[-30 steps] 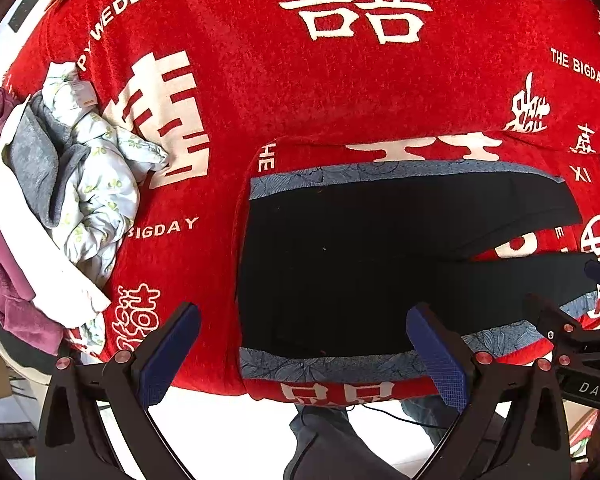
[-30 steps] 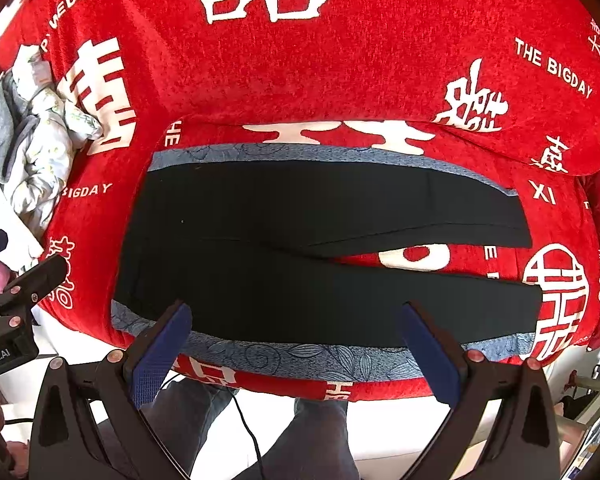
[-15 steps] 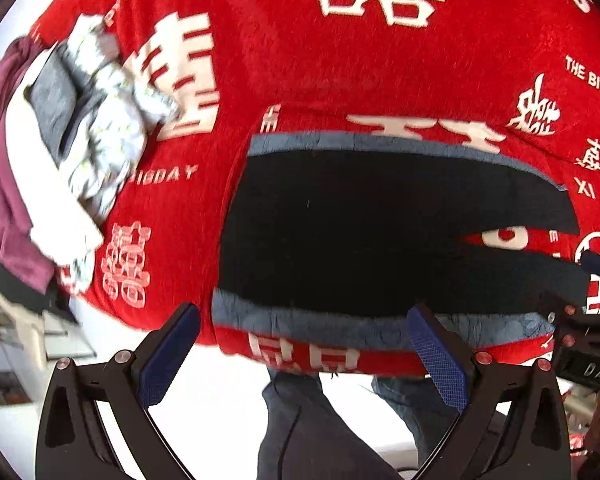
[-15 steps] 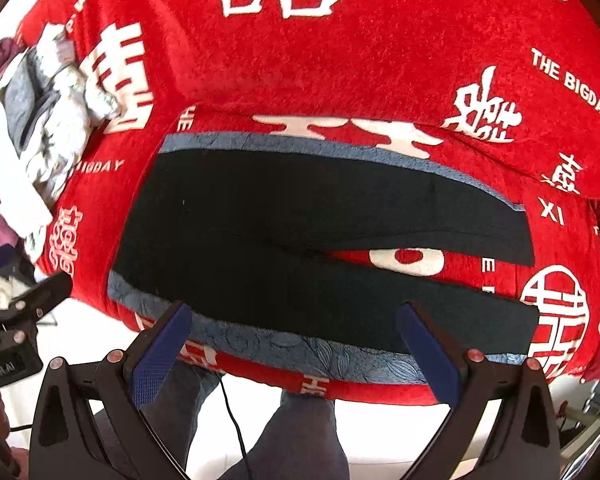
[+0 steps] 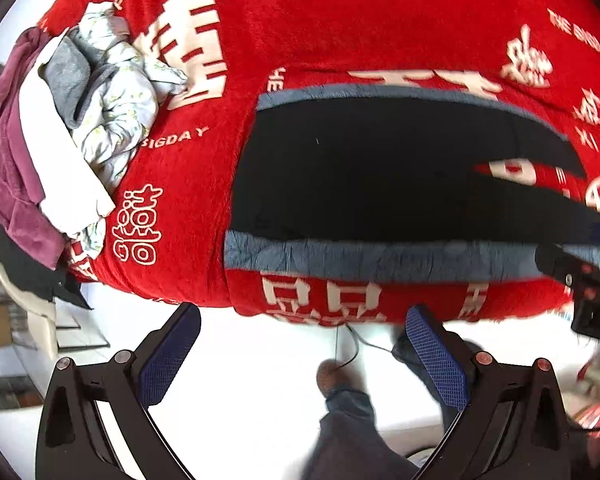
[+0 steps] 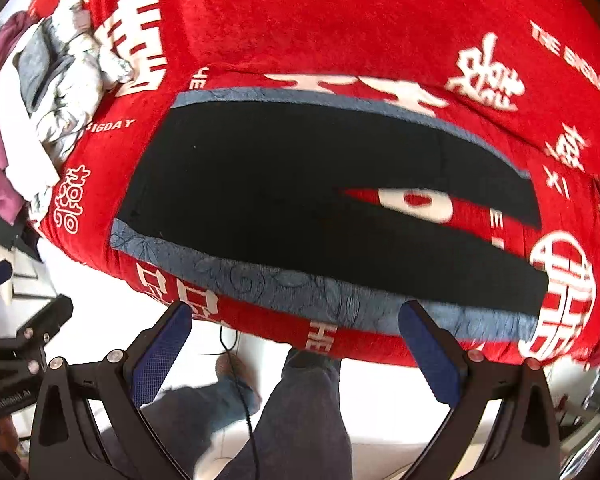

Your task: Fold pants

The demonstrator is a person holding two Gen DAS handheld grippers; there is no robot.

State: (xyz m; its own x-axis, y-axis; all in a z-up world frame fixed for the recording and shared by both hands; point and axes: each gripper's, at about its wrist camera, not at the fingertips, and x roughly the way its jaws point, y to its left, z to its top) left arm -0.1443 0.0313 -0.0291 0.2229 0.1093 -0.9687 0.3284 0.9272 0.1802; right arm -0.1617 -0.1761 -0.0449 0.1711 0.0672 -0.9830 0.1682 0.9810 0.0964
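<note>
Black pants (image 5: 360, 168) lie flat on a red cloth-covered surface, waist to the left, the two legs spread apart to the right; they also show in the right wrist view (image 6: 300, 188). They rest on a blue-grey patterned cloth (image 5: 380, 256). My left gripper (image 5: 300, 344) is open and empty, held off the near edge above the floor. My right gripper (image 6: 296, 344) is open and empty, also off the near edge, below the near leg. The right gripper shows at the right edge of the left wrist view (image 5: 580, 280).
A pile of crumpled clothes (image 5: 72, 120) lies at the left end of the red cloth (image 5: 340, 40); it shows in the right wrist view too (image 6: 48, 92). The person's legs and shoes (image 6: 284, 408) stand on the white floor below the near edge.
Both grippers have pulled back from over the pants toward me and now hang off the near edge. The pants have not moved.
</note>
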